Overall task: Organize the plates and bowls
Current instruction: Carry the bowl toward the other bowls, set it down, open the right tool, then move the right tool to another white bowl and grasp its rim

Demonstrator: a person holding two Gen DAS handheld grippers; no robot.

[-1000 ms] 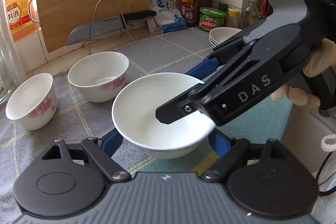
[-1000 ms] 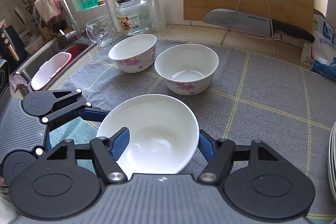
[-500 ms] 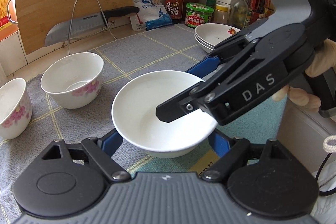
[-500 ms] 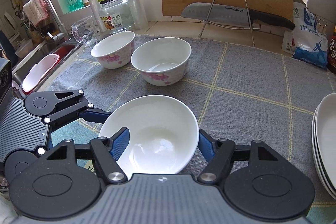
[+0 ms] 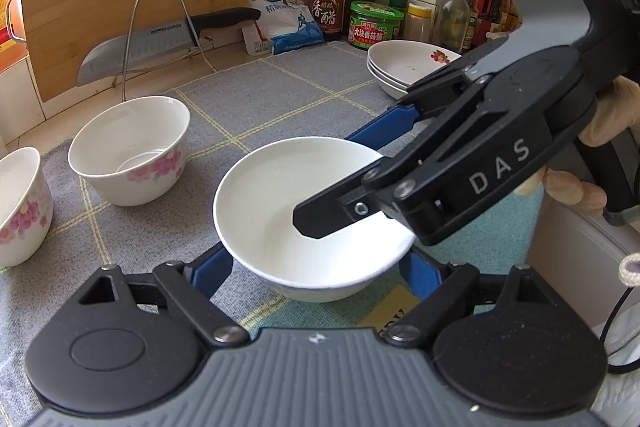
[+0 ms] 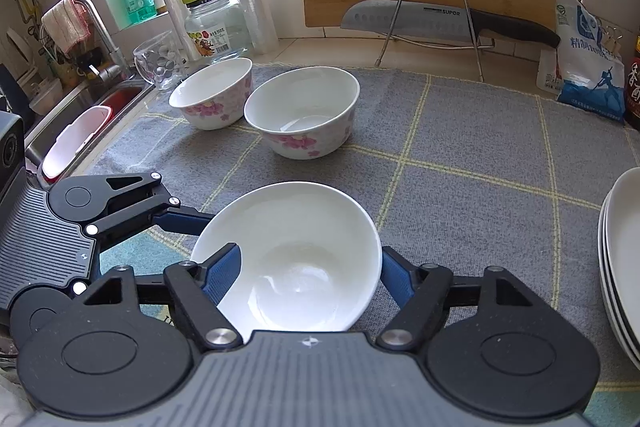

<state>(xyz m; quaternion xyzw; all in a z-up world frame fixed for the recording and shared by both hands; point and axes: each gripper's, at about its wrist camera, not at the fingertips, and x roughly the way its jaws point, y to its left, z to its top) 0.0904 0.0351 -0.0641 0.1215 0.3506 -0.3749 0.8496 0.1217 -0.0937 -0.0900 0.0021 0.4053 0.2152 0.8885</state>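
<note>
Grey checked cloth (image 6: 480,155) is spread over the counter. At lower centre a plain white bowl (image 6: 296,251) is straddled by the left gripper (image 5: 316,263) and the right gripper (image 6: 308,267); both jaws are opening, whether pads touch cannot be told. Two flowered bowls (image 6: 300,115) are seen upper left, stacked plates (image 6: 624,267) at right.

plain white bowl (image 5: 312,223) – pink-flowered bowls (image 5: 130,151)

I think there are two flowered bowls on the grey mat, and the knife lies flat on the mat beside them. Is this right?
Not quite. The two flowered bowls do stand on the grey mat, but the knife is not on it: in the right wrist view it rests on the wire rack by the cutting board.
</note>
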